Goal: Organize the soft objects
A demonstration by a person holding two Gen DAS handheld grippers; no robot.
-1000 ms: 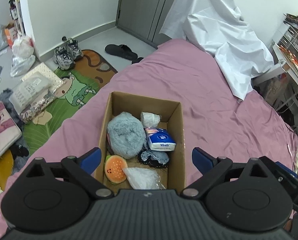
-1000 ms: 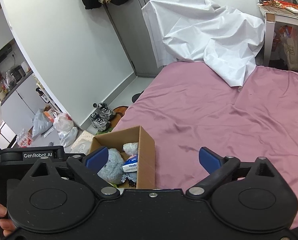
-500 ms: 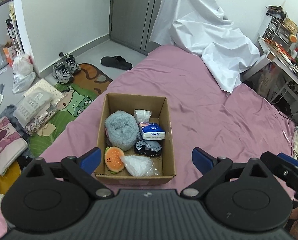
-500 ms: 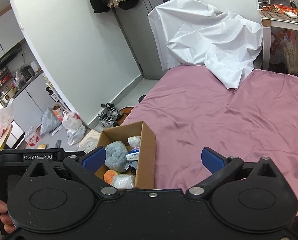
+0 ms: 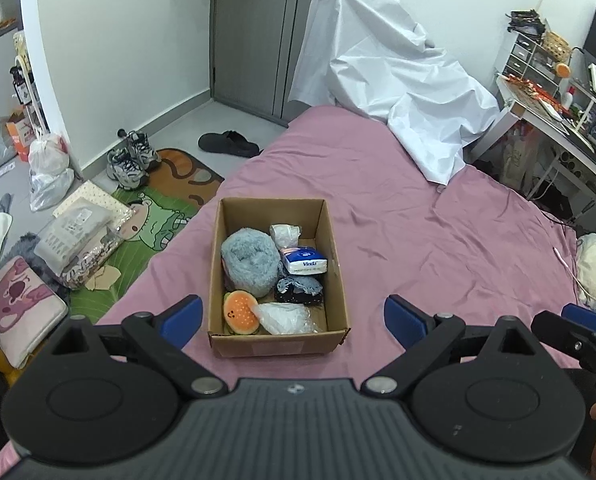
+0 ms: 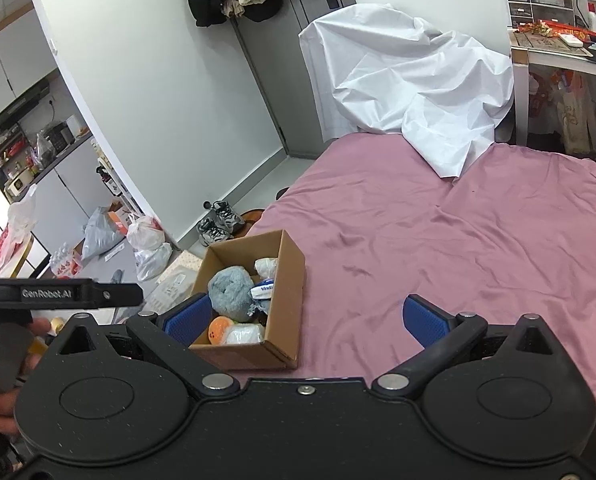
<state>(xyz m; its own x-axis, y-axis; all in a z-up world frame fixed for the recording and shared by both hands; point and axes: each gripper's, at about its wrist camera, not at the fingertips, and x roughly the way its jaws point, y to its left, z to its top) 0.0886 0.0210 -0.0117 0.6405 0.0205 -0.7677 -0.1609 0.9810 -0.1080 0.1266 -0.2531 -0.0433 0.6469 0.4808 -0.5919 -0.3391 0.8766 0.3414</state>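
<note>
An open cardboard box [image 5: 336, 268] [image 6: 290, 276] sits on the pink bed near its left edge. Inside lie a fluffy grey-blue plush [image 5: 250, 260] [image 6: 230, 292], an orange burger plush [image 5: 240, 312] [image 6: 219, 330], a blue Vinda tissue pack [image 5: 304, 260], a dark scrunched cloth [image 5: 300, 290], a clear plastic bag [image 5: 284, 318] and a small white wrapped bundle [image 5: 284, 234]. My left gripper [image 5: 292, 318] stands open above the box's near end, holding nothing. My right gripper [image 6: 304, 316] is open and empty, held above the bed with the box at its left finger.
A white sheet [image 5: 398, 84] drapes over something at the bed's far end. The floor on the left holds shoes [image 5: 132, 158], a slipper [image 5: 228, 144], a green cartoon rug [image 5: 150, 224], bags and cushions. A cluttered desk [image 5: 558, 108] stands on the right.
Both grippers have pulled back and risen away from the box, so the whole box and more of the room now show. Both stayed open and empty.
</note>
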